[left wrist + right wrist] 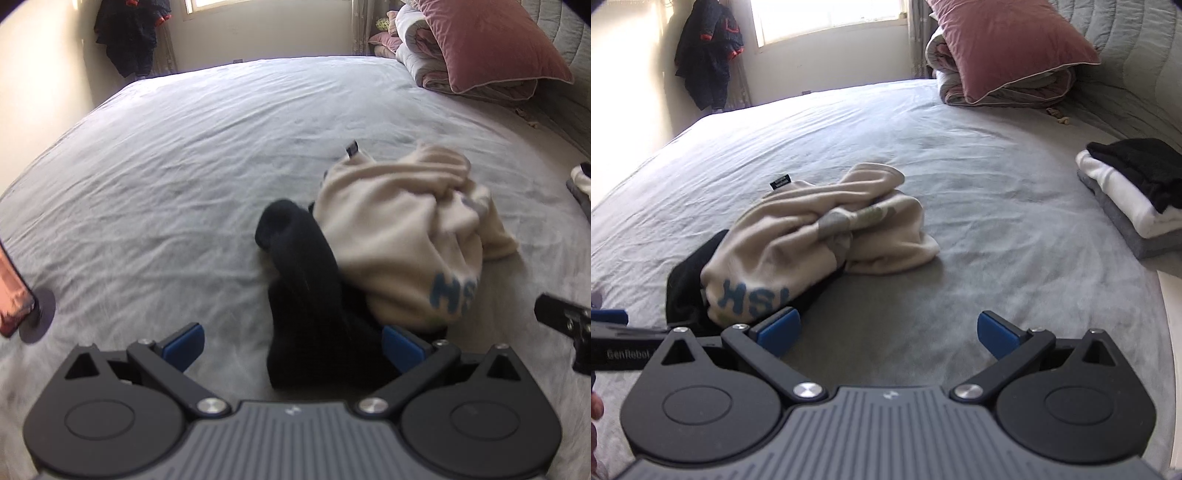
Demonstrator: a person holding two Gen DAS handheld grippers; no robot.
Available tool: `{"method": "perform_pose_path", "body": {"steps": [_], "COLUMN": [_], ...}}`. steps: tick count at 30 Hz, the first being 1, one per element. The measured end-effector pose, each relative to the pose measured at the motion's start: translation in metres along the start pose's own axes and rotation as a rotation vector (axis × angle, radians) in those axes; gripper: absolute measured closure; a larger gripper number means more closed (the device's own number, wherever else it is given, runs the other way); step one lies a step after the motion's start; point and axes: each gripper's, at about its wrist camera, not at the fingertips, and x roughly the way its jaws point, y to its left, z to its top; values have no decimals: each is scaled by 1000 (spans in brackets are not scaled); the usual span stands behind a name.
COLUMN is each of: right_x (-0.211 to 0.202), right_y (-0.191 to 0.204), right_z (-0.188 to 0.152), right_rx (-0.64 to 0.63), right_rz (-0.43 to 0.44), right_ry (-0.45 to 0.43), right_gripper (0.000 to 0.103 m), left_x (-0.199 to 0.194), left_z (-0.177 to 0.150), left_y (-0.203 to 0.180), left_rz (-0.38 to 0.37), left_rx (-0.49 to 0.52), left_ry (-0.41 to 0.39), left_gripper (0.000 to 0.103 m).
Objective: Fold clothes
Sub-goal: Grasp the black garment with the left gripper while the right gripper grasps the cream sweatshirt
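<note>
A crumpled cream sweatshirt (402,236) (812,240) with blue lettering lies in a heap on the grey bed sheet (184,166) (997,221). A black garment (306,288) (687,284) lies partly under it on its left side. My left gripper (293,345) is open, and the black garment's near end lies between its blue pads without being pinched. My right gripper (888,334) is open over bare sheet, just right of the sweatshirt's near edge. The right gripper's body (565,321) shows at the right edge of the left wrist view.
A stack of folded clothes (1134,192), black on white on grey, sits at the bed's right side. Pink pillows and a rolled duvet (1008,59) lie at the head. Dark clothes (709,55) hang in the far corner. A reddish object (14,295) sits at the bed's left edge.
</note>
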Motion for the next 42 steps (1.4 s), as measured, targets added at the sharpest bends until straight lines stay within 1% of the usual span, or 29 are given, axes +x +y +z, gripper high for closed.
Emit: {"method": "perform_pose_path", "body": {"steps": [4, 7, 10, 11, 13, 14, 15, 18, 21, 23, 24, 25, 27, 28, 29, 30, 31, 32, 33, 34, 35, 36, 37, 38, 39, 40, 41, 42], "right_x": [6, 18, 36, 45, 62, 70, 74, 82, 92, 100, 103, 107, 113, 114, 114, 113, 112, 111, 108, 103, 98, 92, 85, 78, 70, 63, 57, 50], "right_y": [5, 4, -7, -13, -25, -31, -35, -47, -52, -54, -56, -56, -56, -56, -55, -54, -53, -54, -54, -53, -53, -53, -54, -54, -54, -54, -53, -50], "right_z": [19, 32, 36, 33, 30, 29, 29, 33, 36, 34, 32, 30, 27, 26, 25, 25, 25, 25, 26, 27, 29, 30, 31, 31, 31, 30, 29, 27], "right_rx": [-10, 4, 56, 83, 129, 145, 154, 135, 108, 97, 92, 96, 113, 111, 107, 102, 111, 128, 133, 131, 133, 137, 137, 136, 136, 138, 135, 120], "right_rz": [35, 84, 133, 141, 156, 165, 172, 152, 130, 119, 114, 121, 148, 160, 172, 186, 212, 231, 230, 231, 236, 243, 251, 259, 268, 277, 283, 280], "right_ry": [2, 1, -11, 3, 52, 85, 94, 59, 23, 9, 3, 2, 15, 19, 23, 28, 40, 50, 51, 48, 45, 42, 41, 39, 42, 53, 70, 91], "right_gripper": [0, 0, 0, 0, 0, 3, 5, 10, 14, 19, 20, 22, 32, 45, 66, 78, 93, 93, 93, 93, 93, 94, 94, 94, 94, 94, 96, 97], "left_x": [12, 27, 39, 43, 52, 57, 62, 78, 81, 79, 78, 78, 76, 75, 75, 74, 74, 73, 71, 70, 67, 65, 62, 60, 58, 56, 55, 54], "left_z": [16, 14, 5, 5, 3, 1, 0, -6, -15, -18, -19, -20, -21, -21, -21, -21, -20, -19, -18, -17, -17, -16, -16, -15, -14, -13, -12, -10], "left_y": [6, 15, 18, 18, 18, 19, 20, 21, 18, 16, 17, 17, 18, 18, 18, 18, 19, 19, 19, 20, 20, 19, 18, 17, 17, 17, 19, 21], "left_rz": [-12, -56, -100, -103, -88, -91, -95, -129, -128, -123, -125, -127, -128, -128, -128, -129, -131, -135, -145, -162, -183, -199, -210, -228, -257, -291, -306, -321], "left_rx": [2, -18, 37, 62, 81, 78, 74, 53, 75, 89, 84, 84, 80, 76, 72, 68, 64, 60, 54, 48, 47, 49, 48, 46, 40, 24, -5, -33], "left_ry": [-38, -61, -79, -68, -38, -19, 0, 76, 35, 17, 11, 5, 0, -3, -7, -11, -13, -14, -18, -32, -48, -55, -60, -64, -65, -60, -60, -59], "left_gripper": [0, 0, 0, 0, 0, 0, 0, 0, 0, 0, 0, 0, 0, 0, 0, 0, 0, 1, 2, 6, 17, 25, 30, 44, 63, 71, 78, 79]}}
